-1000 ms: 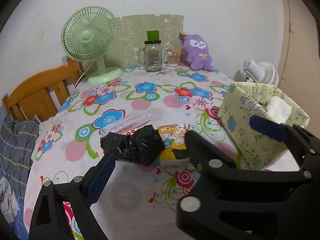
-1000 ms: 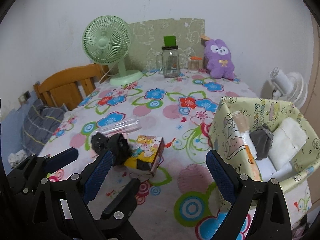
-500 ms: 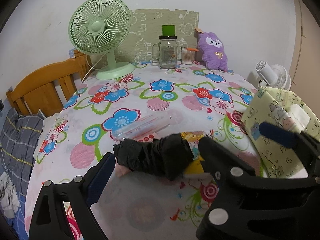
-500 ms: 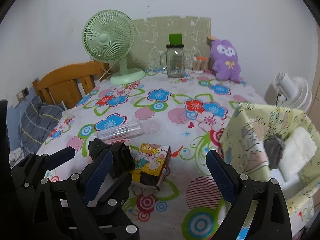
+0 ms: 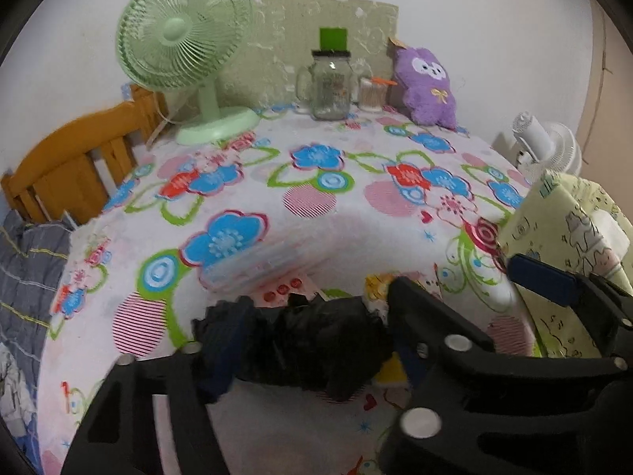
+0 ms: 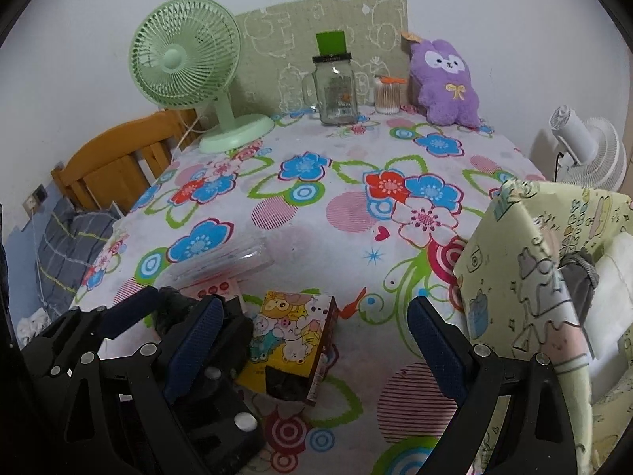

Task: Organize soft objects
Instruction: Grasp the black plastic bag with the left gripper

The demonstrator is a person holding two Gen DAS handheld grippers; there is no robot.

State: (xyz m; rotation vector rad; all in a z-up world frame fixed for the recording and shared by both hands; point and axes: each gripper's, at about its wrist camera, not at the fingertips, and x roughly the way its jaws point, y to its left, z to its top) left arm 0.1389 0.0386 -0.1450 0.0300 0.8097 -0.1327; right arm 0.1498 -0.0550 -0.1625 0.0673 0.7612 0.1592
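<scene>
A crumpled black soft bundle [image 5: 316, 340] lies on the flowered tablecloth [image 5: 316, 198] beside a cartoon-printed box [image 6: 292, 336]. My left gripper [image 5: 312, 340] is open with its fingers on either side of the bundle; it also shows in the right wrist view [image 6: 174, 312]. My right gripper [image 6: 312, 340] is open and empty above the cartoon box. The pale green fabric bin [image 6: 534, 277] at the right holds a grey soft item [image 6: 579, 281] and white folded cloth [image 6: 609, 289]. A purple plush toy [image 6: 445, 83] sits at the far edge.
A green desk fan [image 6: 186, 71], a glass jar mug [image 6: 336, 95] and a small cotton-swab jar [image 6: 387, 95] stand along the far wall. A clear plastic packet [image 6: 221, 257] lies by the bundle. A wooden chair [image 6: 114, 162] is on the left, a white fan [image 6: 589, 146] on the right.
My left gripper has moved forward and down so its fingers now straddle the black bundle. My right gripper has drifted slightly toward the cartoon box.
</scene>
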